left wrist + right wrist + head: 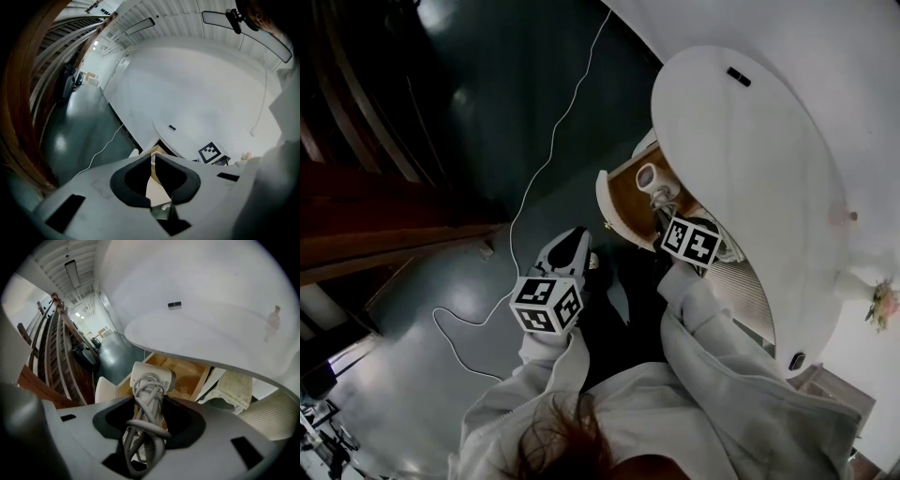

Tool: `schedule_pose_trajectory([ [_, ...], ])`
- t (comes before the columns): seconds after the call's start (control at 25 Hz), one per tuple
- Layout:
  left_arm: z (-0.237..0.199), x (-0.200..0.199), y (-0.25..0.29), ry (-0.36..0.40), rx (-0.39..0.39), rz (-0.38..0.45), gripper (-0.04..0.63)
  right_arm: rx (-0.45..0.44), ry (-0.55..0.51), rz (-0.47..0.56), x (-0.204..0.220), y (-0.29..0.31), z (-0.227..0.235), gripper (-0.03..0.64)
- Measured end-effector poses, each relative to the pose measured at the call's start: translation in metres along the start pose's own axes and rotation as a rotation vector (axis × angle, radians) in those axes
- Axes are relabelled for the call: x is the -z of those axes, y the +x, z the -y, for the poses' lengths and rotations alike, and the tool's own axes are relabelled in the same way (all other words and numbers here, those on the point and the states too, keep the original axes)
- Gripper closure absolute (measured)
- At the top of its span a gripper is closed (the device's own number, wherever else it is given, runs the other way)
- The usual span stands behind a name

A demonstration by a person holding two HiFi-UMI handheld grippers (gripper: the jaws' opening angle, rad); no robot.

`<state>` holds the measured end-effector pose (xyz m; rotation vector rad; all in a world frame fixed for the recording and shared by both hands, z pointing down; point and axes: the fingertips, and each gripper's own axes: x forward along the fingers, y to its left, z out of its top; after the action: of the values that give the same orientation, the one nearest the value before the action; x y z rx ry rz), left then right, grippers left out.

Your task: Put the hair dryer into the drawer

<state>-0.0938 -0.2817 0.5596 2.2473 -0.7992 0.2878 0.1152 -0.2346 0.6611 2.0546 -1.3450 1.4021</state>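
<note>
Right gripper view: right gripper (149, 403) pinches hair dryer (151, 376); drawer (190, 373) at one o'clock.
Left gripper view: left gripper (153, 158) pressed together, empty.

left gripper (153, 157): jaws together, empty | right gripper (149, 401): pitched down, jaws clamped

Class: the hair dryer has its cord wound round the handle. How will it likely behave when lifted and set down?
The hair dryer looks like rigid plastic, so it should keep its shape in the right gripper. Its cord is floppy; loose loops may snag on the drawer. The rounded barrel might roll once laid down.
</note>
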Motion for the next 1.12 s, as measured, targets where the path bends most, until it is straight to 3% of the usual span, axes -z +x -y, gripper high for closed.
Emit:
schedule_pose_trajectory([
  [0.24, -0.003, 0.009, -0.007, -0.034, -0.027, 0.009, 0.558, 0.117, 0.081, 0.009, -0.013, 0.022, 0.011, 0.37],
  [0.64, -0.009, 0.016, -0.02, -0.062, -0.08, 0.023, 0.558, 0.246, 0.004, 0.043, -0.035, 0.045, 0.008, 0.368],
  [0.92, -0.016, 0.029, -0.031, -0.083, -0.126, 0.012, 0.558, 0.328, 0.017, 0.036, -0.042, 0.07, 0.019, 0.368],
  [1.12, -0.02, 0.037, -0.035, -0.094, -0.158, 0.0, 0.558, 0.335, 0.032, 0.007, -0.036, 0.094, 0.024, 0.368],
])
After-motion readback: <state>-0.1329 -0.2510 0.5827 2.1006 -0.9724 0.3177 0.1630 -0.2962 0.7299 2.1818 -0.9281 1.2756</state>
